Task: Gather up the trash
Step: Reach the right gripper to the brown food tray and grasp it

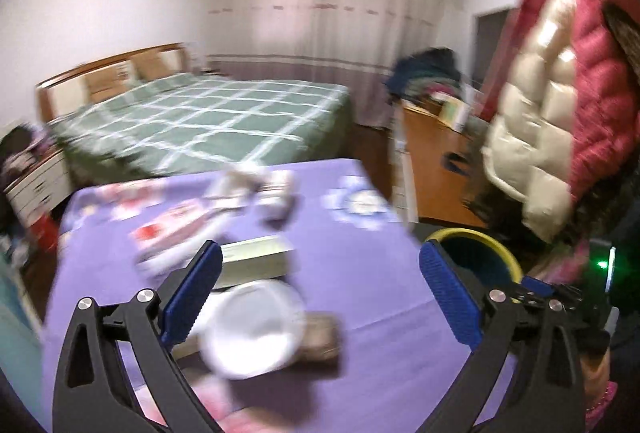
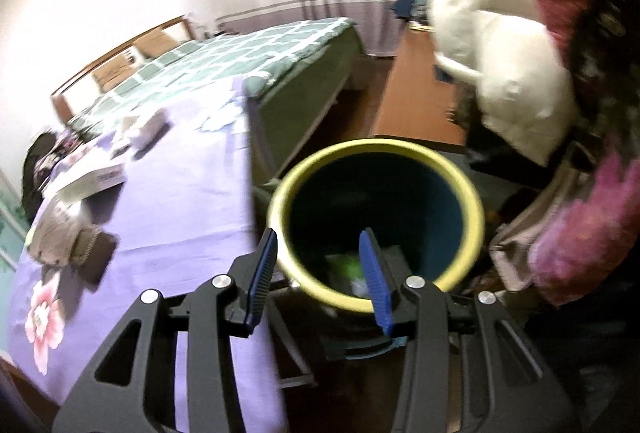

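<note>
A round bin (image 2: 460, 193) with a yellow rim and dark blue inside stands beside the purple-clothed table (image 2: 180, 201); some scraps, one green, lie in its bottom. My right gripper (image 2: 318, 265) hovers over the bin's near rim, jaws partly open with nothing gripped. In the left wrist view my left gripper (image 1: 320, 273) is wide open and empty above the table (image 1: 360, 233). Under it, near its left finger, lies a blurred white round cup or bowl (image 1: 252, 329) beside a brown flat thing (image 1: 320, 341). The bin (image 1: 476, 253) shows past the right finger.
A long pale box (image 1: 256, 261), small white packets (image 1: 276, 193) and printed papers (image 1: 168, 229) lie further out on the table. Behind are a green checked bed (image 1: 208, 121) and an orange-brown cabinet (image 1: 432, 161). A person's red and cream padded jacket (image 1: 560, 93) fills the right side.
</note>
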Motion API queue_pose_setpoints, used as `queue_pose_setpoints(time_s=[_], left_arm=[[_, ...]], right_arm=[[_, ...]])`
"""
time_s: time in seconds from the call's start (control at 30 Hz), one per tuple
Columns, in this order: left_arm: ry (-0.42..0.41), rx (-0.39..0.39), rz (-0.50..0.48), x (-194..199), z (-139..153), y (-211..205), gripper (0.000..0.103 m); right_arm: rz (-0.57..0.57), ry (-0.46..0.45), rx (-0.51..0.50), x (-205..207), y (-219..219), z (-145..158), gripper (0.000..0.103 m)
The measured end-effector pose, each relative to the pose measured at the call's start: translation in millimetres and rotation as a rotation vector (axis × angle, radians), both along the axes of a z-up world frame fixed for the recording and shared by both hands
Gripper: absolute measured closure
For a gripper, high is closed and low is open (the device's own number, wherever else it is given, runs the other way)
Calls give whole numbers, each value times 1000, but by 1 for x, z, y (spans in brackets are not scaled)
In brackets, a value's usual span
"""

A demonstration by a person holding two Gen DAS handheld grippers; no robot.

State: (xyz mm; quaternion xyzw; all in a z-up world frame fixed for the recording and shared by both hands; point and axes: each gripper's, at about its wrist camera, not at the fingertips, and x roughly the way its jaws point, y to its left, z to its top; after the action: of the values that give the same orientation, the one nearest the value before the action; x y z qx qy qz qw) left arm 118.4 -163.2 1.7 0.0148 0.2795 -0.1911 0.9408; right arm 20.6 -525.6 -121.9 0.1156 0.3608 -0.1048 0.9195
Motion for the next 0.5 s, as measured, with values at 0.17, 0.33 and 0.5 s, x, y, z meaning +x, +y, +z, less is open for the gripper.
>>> queue_pose_setpoints(time_s=[0.17,0.33,0.5], left_arm=[[-3,-11,183,-9,-4,88,6],[-8,-34,303,-22,-8,153,6],[3,-53,367,-26,-16,186,6]], right_arm=[[134,8,14,20,53,-2,62],[302,22,37,43,114,-8,62],[412,49,42,58,165,-19,55]])
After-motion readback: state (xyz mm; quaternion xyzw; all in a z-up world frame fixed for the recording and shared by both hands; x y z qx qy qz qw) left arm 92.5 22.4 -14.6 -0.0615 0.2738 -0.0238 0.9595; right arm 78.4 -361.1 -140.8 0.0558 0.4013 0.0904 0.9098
